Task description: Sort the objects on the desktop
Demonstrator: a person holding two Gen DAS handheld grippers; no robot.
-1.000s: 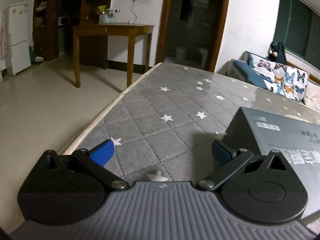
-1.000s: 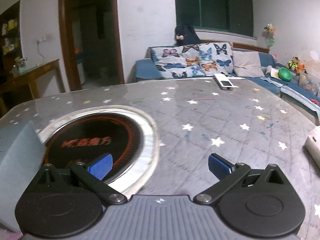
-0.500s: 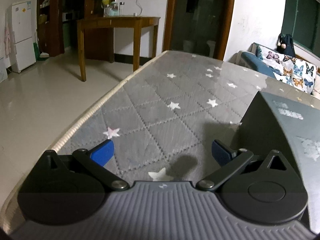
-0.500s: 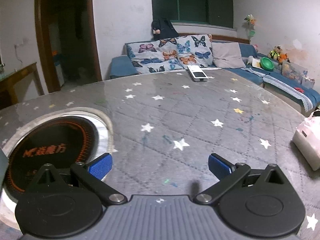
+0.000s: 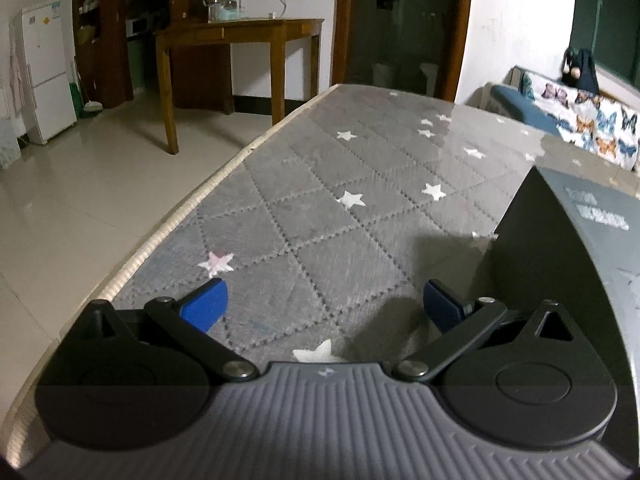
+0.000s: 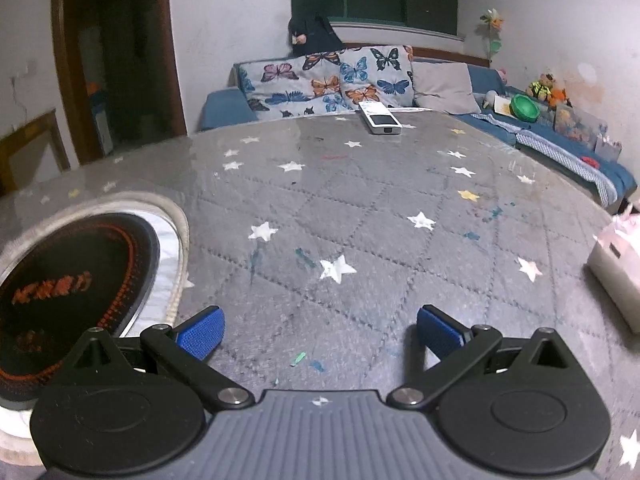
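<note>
Grey star-print quilting covers the table (image 6: pixel 360 200), where sorting looks barely begun: both grippers hang empty, jaws spread wide, over bare cloth. The left gripper (image 5: pixel 320 304) hovers near the table's left edge, its right finger just beside a dark grey box (image 5: pixel 568 240) that stands at its right. The right gripper (image 6: pixel 318 330) sits over mid-table, with a round black cooktop (image 6: pixel 68 280) set into the surface at its left. A white remote (image 6: pixel 380 119) lies at the far edge, well apart from everything, and a pale pouch (image 6: pixel 616 276) rests at the right rim. By appearances, all of these are left to gather. The middle is open for reaching; the piped left edge drops to tiled floor (image 5: pixel 80 200), and a sofa (image 6: pixel 440 84) crowds the far side.
</note>
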